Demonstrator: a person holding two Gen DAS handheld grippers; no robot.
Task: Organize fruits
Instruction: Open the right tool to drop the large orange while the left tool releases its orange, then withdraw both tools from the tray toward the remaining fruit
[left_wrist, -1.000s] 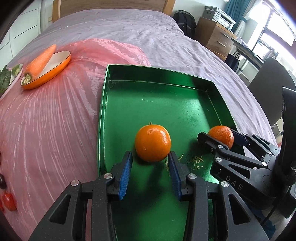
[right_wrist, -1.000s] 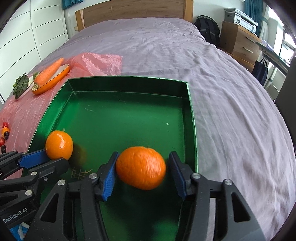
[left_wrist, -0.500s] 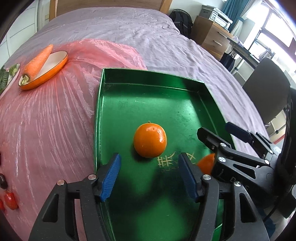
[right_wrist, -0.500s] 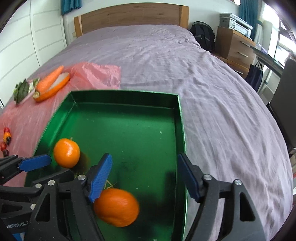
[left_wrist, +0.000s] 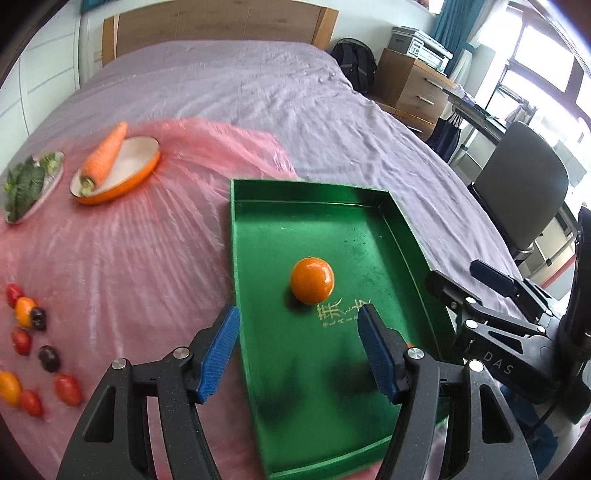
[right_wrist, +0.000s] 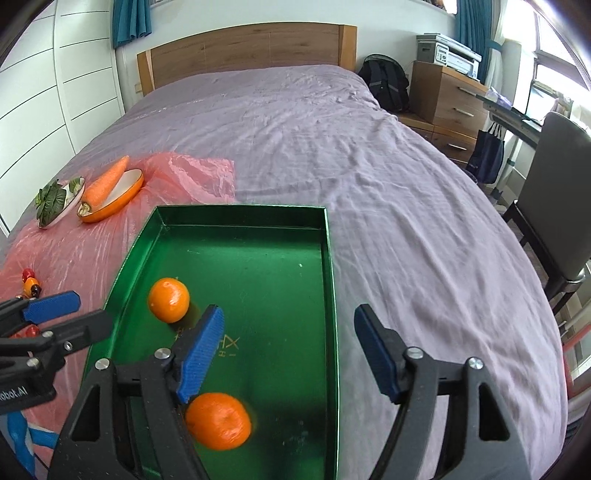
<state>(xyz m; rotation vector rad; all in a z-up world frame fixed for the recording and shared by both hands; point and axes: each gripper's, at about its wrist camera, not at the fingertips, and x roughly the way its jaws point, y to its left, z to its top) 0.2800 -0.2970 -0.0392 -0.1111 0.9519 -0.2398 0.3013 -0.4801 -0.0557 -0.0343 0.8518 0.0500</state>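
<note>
Two mandarins sit in the green tray (right_wrist: 330, 258), and both tongs are empty with their blue pads wide apart. The left gripper (left_wrist: 297, 349) is up above the near left part of the tray, and the first mandarin (left_wrist: 312, 280) lies on the tray floor just past its tips, a bit to the right of the middle, not touching either pad. The right gripper (right_wrist: 286, 350) is up over the right side of the tray, and the second mandarin (right_wrist: 218, 420) lies lower down, close under its left pad (right_wrist: 201, 349), near the front of the tray; it looks a little blurry, so it may be rolling. I think this step is letting go and pulling away after putting fruit in the tray. To do it well, lift both tongs straight up and back, so no pad bumps a mandarin and sends it rolling. Go slowly near the second mandarin, since it is so close to the pad. The tray sits on a soft bed, so a push on its rim could tip it. Next may come the small fruits (left_wrist: 26, 339) on the pink plastic sheet (left_wrist: 122, 266) to the left, well apart from the tray. They are tiny and round, so they need a gentle squeeze.
</note>
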